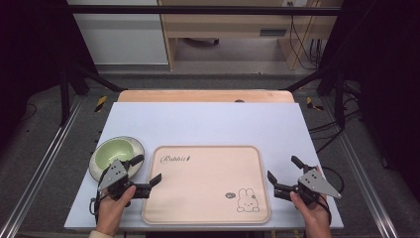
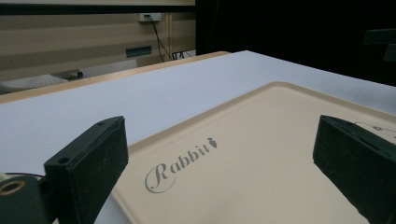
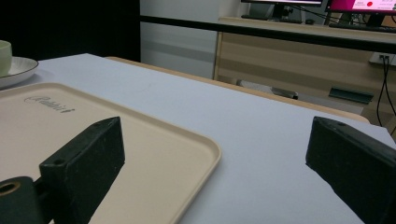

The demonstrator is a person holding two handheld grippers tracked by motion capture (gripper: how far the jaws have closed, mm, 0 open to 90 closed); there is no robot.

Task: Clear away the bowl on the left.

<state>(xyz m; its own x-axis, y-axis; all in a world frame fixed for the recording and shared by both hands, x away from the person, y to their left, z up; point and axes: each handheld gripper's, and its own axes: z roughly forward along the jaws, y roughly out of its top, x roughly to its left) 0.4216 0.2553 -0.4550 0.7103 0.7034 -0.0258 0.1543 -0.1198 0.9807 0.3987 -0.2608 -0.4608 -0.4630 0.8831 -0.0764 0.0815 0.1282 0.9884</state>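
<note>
A beige tray printed with "Rabbit" and a small bunny lies at the front middle of the white table top. To its left a green bowl rests on a white plate. My left gripper is open at the tray's left edge, just in front of the bowl, jaws pointing toward the tray. My right gripper is open off the tray's right edge, nothing between its jaws. In the right gripper view the tray's corner lies ahead and the plate shows far left.
The white table top spreads behind the tray, with a wooden strip at its far edge. Black frame rails run along both sides. A wooden desk stands beyond on the floor.
</note>
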